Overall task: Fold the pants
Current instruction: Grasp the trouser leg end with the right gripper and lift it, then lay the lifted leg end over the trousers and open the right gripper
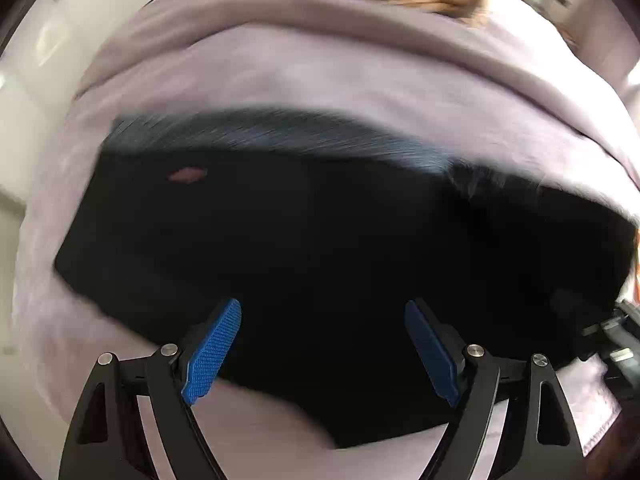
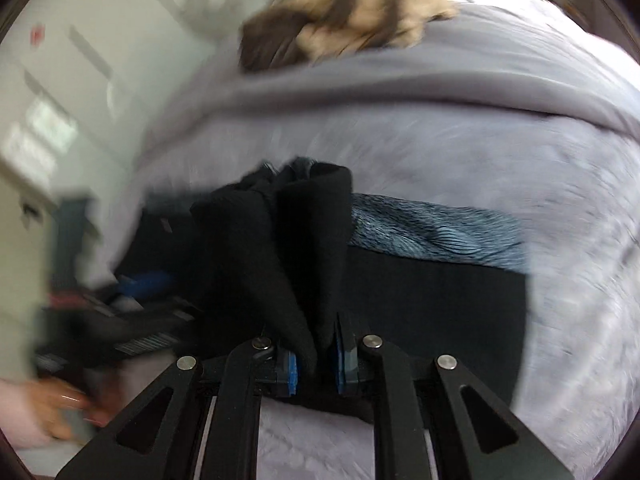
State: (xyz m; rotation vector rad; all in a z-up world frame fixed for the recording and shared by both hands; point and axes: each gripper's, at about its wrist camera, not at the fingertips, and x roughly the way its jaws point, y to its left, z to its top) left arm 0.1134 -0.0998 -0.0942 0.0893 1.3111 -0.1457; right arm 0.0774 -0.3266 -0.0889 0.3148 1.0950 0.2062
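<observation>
**Right claw pinches pants, left claw spread**

The black fabric pants (image 1: 320, 260) lie across mid-frame on a lilac fuzzy blanket (image 1: 320, 80). The left gripper (image 1: 322, 346) gapes above them. The right gripper (image 2: 314, 364) clamps a raised fold of pants (image 2: 304, 240) at lower centre.

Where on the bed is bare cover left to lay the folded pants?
Bare lilac cover runs between the black pants and the brown blanket, and right of the pants. It is crowded on the left, where the left gripper hovers open; right gripper pinches the pants.
</observation>
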